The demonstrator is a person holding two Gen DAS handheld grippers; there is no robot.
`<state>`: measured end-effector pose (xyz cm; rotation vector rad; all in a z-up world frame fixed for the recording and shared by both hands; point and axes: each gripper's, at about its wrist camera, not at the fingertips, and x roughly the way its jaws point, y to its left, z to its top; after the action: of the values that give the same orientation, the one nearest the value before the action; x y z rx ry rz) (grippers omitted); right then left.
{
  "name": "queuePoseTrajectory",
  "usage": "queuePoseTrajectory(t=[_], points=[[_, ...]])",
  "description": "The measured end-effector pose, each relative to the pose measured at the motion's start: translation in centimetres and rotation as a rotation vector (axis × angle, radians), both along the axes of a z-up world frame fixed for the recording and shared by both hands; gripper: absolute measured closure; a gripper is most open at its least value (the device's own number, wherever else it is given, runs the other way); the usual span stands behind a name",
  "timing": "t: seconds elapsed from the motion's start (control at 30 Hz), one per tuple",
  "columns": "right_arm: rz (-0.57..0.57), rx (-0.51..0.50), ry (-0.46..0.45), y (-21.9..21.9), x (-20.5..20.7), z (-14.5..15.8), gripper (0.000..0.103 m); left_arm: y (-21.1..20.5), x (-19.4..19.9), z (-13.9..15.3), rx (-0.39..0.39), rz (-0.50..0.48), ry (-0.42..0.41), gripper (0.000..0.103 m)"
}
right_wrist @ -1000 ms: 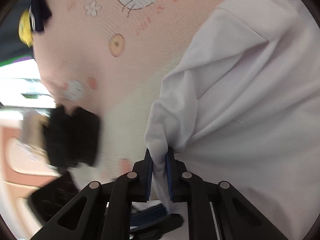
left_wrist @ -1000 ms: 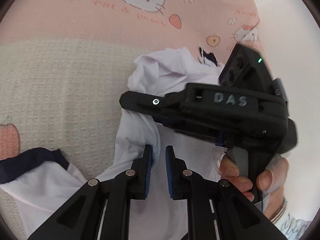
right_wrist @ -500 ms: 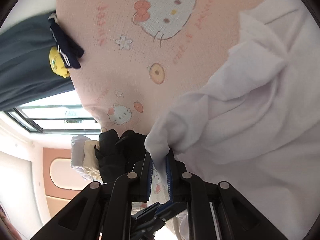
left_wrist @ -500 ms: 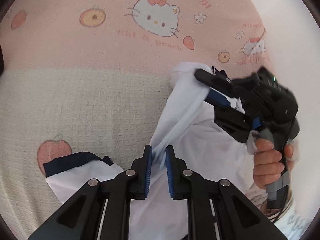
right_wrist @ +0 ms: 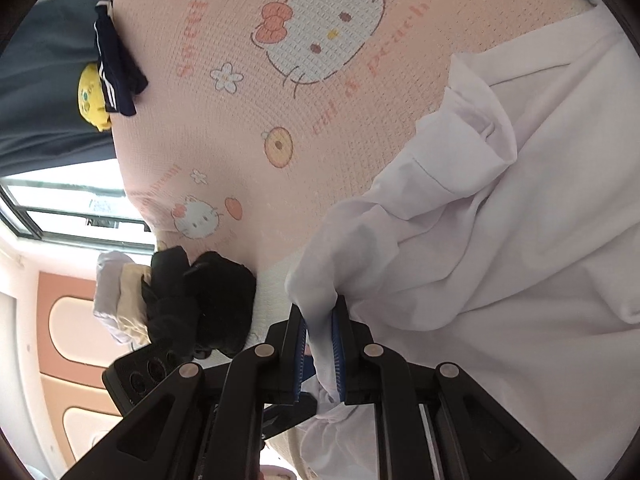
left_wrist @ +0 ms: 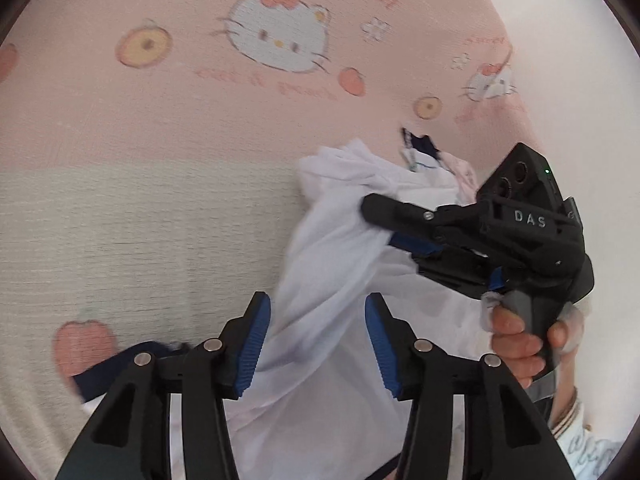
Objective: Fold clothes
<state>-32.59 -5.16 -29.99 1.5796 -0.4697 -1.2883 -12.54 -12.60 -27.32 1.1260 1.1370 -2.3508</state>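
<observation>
A white shirt [left_wrist: 344,248] with navy trim lies bunched on a pink and cream Hello Kitty blanket [left_wrist: 160,128]. My left gripper [left_wrist: 318,320] is open, its blue pads on either side of a hanging fold of the shirt. My right gripper [right_wrist: 320,344] is shut on a bunched fold of the white shirt [right_wrist: 500,240] and holds it lifted. In the left wrist view the right gripper [left_wrist: 384,220] shows at the right, held in a hand, with white cloth in its jaws.
A navy cuff or hem [left_wrist: 116,364] of the shirt lies at the lower left. A pile of black and pale clothes [right_wrist: 188,300] sits at the blanket's edge. A dark garment with a yellow toy [right_wrist: 94,96] lies farther off.
My left gripper was shut on the white shirt and has opened, letting the fold go. My right gripper keeps its hold and has shifted a little.
</observation>
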Motion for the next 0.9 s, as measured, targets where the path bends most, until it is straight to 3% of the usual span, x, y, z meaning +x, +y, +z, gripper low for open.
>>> queuePoseTrajectory(t=[0.07, 0.1, 0.13, 0.17, 0.3, 0.37, 0.4, 0.47, 0.5, 0.7, 0.9], points=[[0.007, 0.011, 0.018, 0.2, 0.0, 0.0, 0.092, 0.4, -0.9, -0.5, -0.018, -0.025, -0.017, 0.058], [0.01, 0.017, 0.026, 0.2, 0.0, 0.0, 0.092, 0.7, -1.3, -0.8, -0.023, -0.043, -0.016, 0.063], [0.009, 0.024, 0.025, 0.4, 0.0, 0.0, 0.091, 0.9, -1.6, -0.9, -0.029, -0.053, -0.017, 0.082], [0.021, 0.061, 0.048, 0.5, 0.1, 0.0, 0.089, 1.2, -2.0, -1.1, -0.038, -0.063, -0.03, 0.083], [0.071, 0.208, 0.141, 0.8, 0.2, -0.1, 0.089, 2.1, -2.6, -2.3, -0.012, -0.109, -0.057, 0.085], [0.096, 0.288, 0.234, 0.8, 0.5, 0.3, 0.089, 2.4, -2.5, -2.6, -0.004, -0.117, -0.056, 0.085], [0.101, 0.3, 0.248, 0.7, 0.5, 0.5, 0.085, 2.5, -2.5, -2.7, 0.0, -0.121, -0.056, 0.085], [0.1, 0.323, 0.28, 0.6, 0.4, 1.0, 0.054, 2.8, -2.5, -3.0, 0.006, -0.128, -0.059, 0.086], [0.093, 0.334, 0.299, 0.6, 0.4, 1.4, 0.05, 2.9, -2.6, -3.2, 0.005, -0.129, -0.067, 0.086], [0.091, 0.406, 0.492, 0.1, 0.6, 3.8, 0.046, 3.7, -2.7, -3.7, 0.022, -0.127, -0.079, 0.086], [0.114, 0.418, 0.536, -1.4, 0.0, 4.6, 0.046, 4.3, -2.3, -3.8, 0.007, -0.099, -0.078, 0.088]])
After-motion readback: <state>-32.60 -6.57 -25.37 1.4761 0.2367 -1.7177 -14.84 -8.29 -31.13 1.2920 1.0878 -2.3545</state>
